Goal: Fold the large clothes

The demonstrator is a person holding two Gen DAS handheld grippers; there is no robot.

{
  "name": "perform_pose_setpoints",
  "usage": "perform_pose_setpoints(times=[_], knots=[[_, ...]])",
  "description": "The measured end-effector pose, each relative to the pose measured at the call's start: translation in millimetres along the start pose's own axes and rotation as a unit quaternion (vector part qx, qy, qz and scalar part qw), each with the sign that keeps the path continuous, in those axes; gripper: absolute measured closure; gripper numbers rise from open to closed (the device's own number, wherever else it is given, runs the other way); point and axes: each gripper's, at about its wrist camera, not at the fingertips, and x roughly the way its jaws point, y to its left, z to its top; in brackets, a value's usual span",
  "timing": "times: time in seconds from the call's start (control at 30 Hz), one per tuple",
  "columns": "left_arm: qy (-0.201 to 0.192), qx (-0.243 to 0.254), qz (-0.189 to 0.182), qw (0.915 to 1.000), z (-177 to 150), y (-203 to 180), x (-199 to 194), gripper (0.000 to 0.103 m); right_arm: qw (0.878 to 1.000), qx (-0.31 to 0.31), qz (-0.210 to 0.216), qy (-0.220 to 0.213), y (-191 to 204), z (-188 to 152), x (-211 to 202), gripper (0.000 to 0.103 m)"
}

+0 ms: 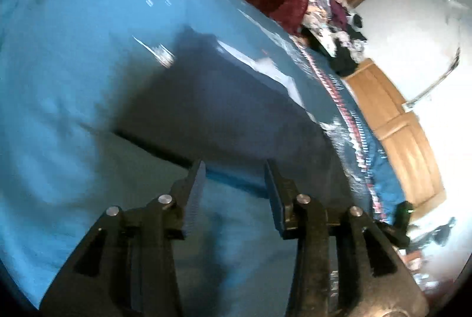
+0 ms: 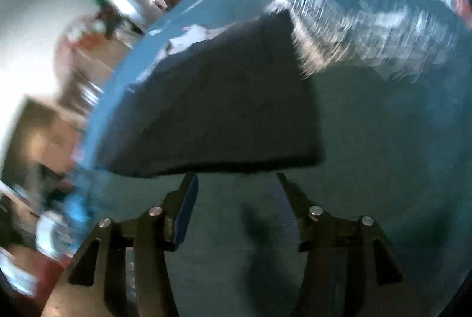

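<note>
Dark navy garment (image 2: 224, 98) lies folded flat on blue bedspread (image 1: 73, 81), near its fringed edge. Left gripper (image 1: 234, 169) and right gripper (image 2: 236, 178): jaws apart, empty. Advice: pinch both near-edge corners evenly before folding.

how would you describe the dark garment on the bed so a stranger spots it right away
Find the big bed under a blue bedspread. Flat on it lies the dark navy garment, folded into a plain slab. Unlike the red and patterned clothes pile beyond, it is single and smooth.
</note>
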Motion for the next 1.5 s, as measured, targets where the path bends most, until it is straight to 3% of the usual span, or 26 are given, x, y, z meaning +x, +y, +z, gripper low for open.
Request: perform_pose_setpoints(times=[0.13, 0.27, 0.4, 0.43, 0.5, 0.53, 0.63, 0.83, 0.87, 0.9, 0.97, 1.13, 1.2, 1.37, 1.5], knots=[[0.016, -0.046, -0.020, 0.9986, -7.5, 10.4, 20.0, 0.061, 0.993, 0.113, 0.043, -0.009, -30.9, -7.2, 6.9, 0.045], [0.020, -0.052, -0.014, 0.9983, -12.1, 14.7, 25.3, 0.061, 0.985, 0.152, 0.077, -0.036, -48.4, -0.5, 8.5, 0.045], [0.017, -0.053, -0.014, 0.9984, -15.1, 14.7, 17.0, 0.061, 0.978, 0.188, 0.084, -0.041, -61.3, 8.8, 25.9, 0.047], [0.017, -0.052, -0.012, 0.9984, -15.7, 13.3, 17.4, 0.061, 0.978, 0.188, 0.082, -0.043, -61.9, 11.4, 27.4, 0.052], [0.015, -0.052, -0.009, 0.9985, -16.1, 10.4, 20.1, 0.061, 0.978, 0.191, 0.066, -0.052, -66.1, 17.6, 27.8, 0.092], [0.013, -0.053, -0.009, 0.9984, -16.0, 10.6, 20.5, 0.061, 0.977, 0.192, 0.071, -0.064, -70.2, 18.8, 23.2, 0.097], [0.009, -0.057, -0.011, 0.9983, -16.7, 9.5, 24.2, 0.063, 0.982, 0.160, 0.065, -0.075, -63.1, 19.3, 17.3, 0.099], [0.009, -0.052, -0.006, 0.9986, -19.2, 7.6, 24.1, 0.062, 0.980, 0.177, 0.075, -0.060, -83.2, 13.9, 33.7, 0.101], [0.010, -0.049, -0.003, 0.9988, -19.8, 5.7, 23.8, 0.061, 0.979, 0.178, 0.076, -0.063, -83.5, 13.1, 32.0, 0.096], [0.010, -0.045, 0.000, 0.9989, -20.2, 3.6, 23.4, 0.059, 0.983, 0.160, 0.059, -0.062, -75.7, 12.1, 27.3, 0.092], [0.007, -0.044, 0.001, 0.9990, -20.1, 2.0, 23.5, 0.056, 0.992, 0.111, 0.027, -0.057, -54.9, 7.7, 20.4, 0.070], [-0.015, -0.054, 0.009, 0.9984, -7.6, 4.9, 30.5, 0.055, 0.998, -0.019, -0.050, -0.042, 1.1, -17.8, 11.0, 0.063], [-0.024, -0.065, 0.023, 0.9974, -0.4, 8.9, 36.7, 0.055, 0.993, -0.076, -0.079, -0.043, 24.4, -26.9, 8.0, 0.063], [-0.053, -0.082, 0.046, 0.9941, 13.1, 17.9, 49.5, 0.055, 0.967, -0.224, -0.116, -0.025, 94.3, -44.8, 34.1, 0.062], [-0.062, -0.060, 0.043, 0.9954, 9.8, 22.2, 56.1, 0.055, 0.947, -0.280, -0.159, -0.001, 115.4, -66.7, 69.7, 0.055]])
